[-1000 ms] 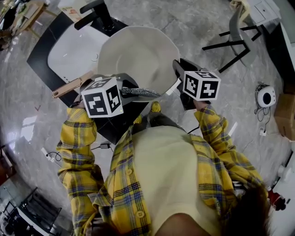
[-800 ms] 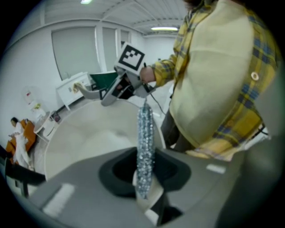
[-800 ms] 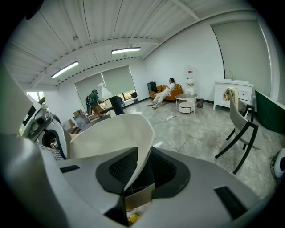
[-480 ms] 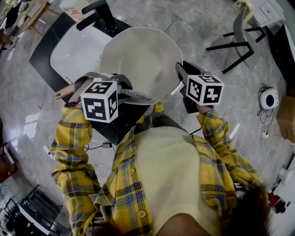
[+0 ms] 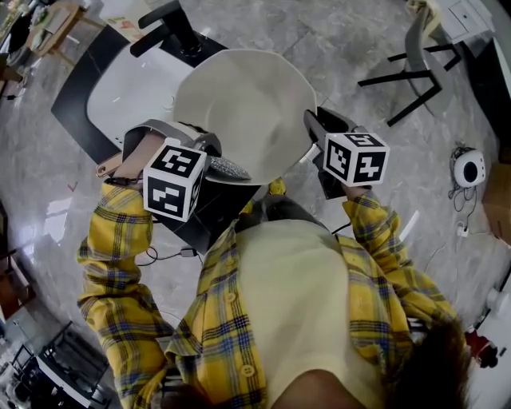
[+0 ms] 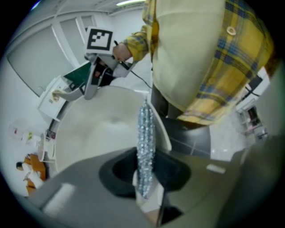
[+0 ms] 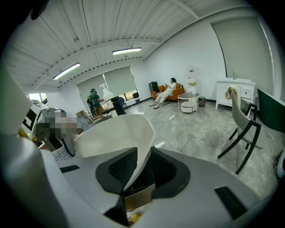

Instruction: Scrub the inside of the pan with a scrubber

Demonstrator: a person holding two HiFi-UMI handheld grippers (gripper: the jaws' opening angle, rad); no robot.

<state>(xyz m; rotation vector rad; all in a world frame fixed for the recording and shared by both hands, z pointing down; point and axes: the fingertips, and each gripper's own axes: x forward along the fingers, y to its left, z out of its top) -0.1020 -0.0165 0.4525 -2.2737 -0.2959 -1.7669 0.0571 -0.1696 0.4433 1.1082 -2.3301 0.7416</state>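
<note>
A cream pan (image 5: pixel 243 104) is held up over the sink, and its wooden handle (image 5: pixel 112 166) points to the lower left. My right gripper (image 5: pixel 311 132) is shut on the pan's right rim; in the right gripper view the thin rim (image 7: pixel 133 147) runs between the jaws. My left gripper (image 5: pixel 215 162) is shut on a silvery steel scrubber (image 5: pixel 230 168), which lies at the pan's near-left edge. In the left gripper view the scrubber (image 6: pixel 145 142) stands upright between the jaws against the pan's pale inside (image 6: pixel 98 133). The right gripper (image 6: pixel 95 67) shows at the far rim.
Below the pan is a white sink basin (image 5: pixel 128 88) set in a black counter, with a black faucet (image 5: pixel 172 24) behind. A chair (image 5: pixel 415 56) stands on the grey floor at upper right, and a round white device (image 5: pixel 469 168) lies at the right.
My left gripper has turned and drawn the scrubber a little to the left along the pan's near edge. The right gripper and pan have hardly moved.
</note>
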